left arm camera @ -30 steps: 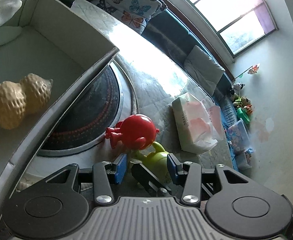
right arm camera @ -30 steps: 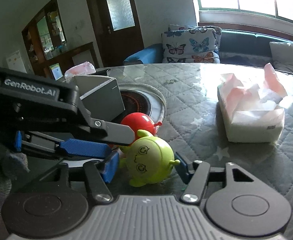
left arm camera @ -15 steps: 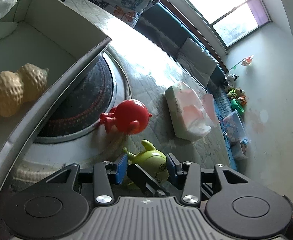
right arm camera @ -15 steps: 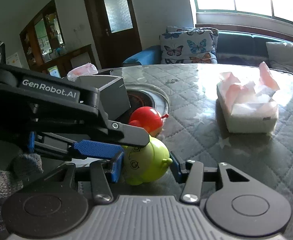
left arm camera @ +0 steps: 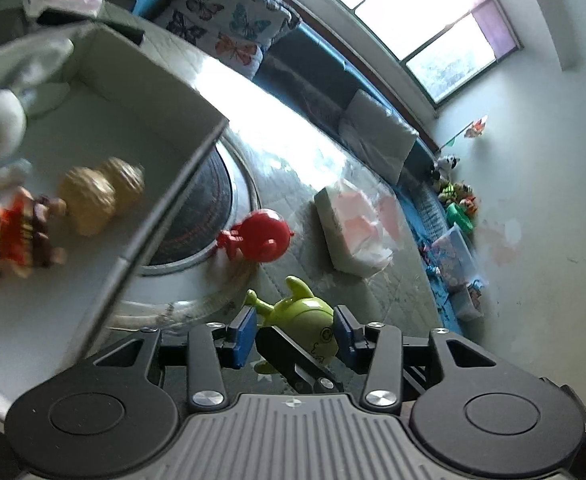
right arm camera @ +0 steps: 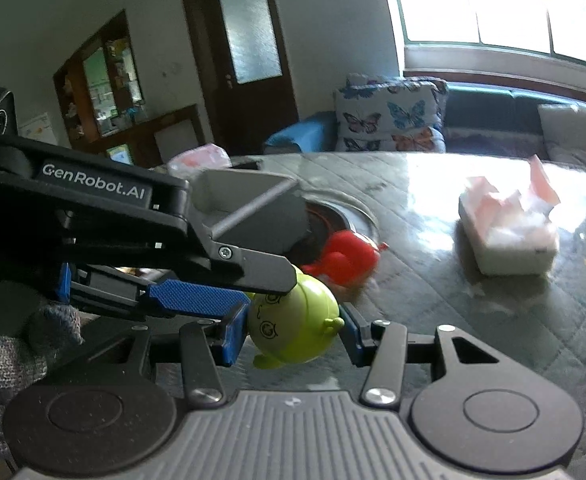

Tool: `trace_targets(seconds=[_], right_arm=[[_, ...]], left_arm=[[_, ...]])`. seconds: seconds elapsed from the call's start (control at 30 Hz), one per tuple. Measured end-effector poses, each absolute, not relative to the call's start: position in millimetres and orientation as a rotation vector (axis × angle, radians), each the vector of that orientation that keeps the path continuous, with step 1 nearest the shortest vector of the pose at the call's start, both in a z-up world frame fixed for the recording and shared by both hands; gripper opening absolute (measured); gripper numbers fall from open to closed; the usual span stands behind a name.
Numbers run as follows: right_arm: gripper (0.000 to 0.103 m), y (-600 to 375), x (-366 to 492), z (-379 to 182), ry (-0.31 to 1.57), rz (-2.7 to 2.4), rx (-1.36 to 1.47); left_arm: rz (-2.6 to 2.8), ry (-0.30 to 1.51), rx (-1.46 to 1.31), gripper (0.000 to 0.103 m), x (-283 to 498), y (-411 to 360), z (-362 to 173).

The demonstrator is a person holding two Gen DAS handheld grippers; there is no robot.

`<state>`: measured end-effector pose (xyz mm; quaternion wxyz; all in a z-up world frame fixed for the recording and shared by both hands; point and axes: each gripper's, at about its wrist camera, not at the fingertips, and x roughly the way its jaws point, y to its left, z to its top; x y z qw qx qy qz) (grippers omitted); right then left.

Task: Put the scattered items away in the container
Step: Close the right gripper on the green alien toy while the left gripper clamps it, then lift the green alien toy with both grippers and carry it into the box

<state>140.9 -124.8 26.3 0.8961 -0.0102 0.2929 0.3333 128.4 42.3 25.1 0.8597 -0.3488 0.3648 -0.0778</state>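
A green alien toy point(right arm camera: 295, 320) sits tilted between the blue pads of my right gripper point(right arm camera: 293, 330), which is shut on it just above the table. My left gripper point(left arm camera: 295, 334) hovers over the same toy point(left arm camera: 305, 320) with its jaws apart and holds nothing; it crosses the right wrist view point(right arm camera: 197, 296) from the left. A red round toy point(left arm camera: 263, 236) lies on the table beside the grey box point(left arm camera: 161, 204), and it also shows in the right wrist view point(right arm camera: 345, 258). The box holds a tan toy point(left arm camera: 97, 194), a figurine point(left arm camera: 13, 232) and white plush.
A round burner insert point(left arm camera: 209, 208) sits in the quilted table under the box corner. A tissue box point(left arm camera: 349, 228) stands past the red toy, also seen in the right wrist view point(right arm camera: 509, 236). A sofa with butterfly cushions point(right arm camera: 389, 120) lies behind the table.
My right gripper has closed on the green toy and tipped it off the table. The left gripper has pulled back and up, so more of the box's inside shows.
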Motion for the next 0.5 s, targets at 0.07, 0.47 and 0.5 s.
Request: trace_targets(seconds=[0.07, 0.47, 0.5], right_arm=[[0.049, -116.1, 133.9, 35.6, 0.581, 0.712, -0.032], [0.049, -42.1, 110.8, 66.0, 0.52, 0.902, -0.085], [0.049, -34.4, 109.0, 64.9, 0.522, 0.917, -0.094]], left_arm=[[-0.16, 0.739, -0.724, 0.046, 117.8, 50.6, 35.6], [-0.042, 0.66, -0.703, 0.046, 57.5, 118.0, 65.2], [-0.03, 0.662, -0.71, 0.046, 53.3, 124.3, 63.8]])
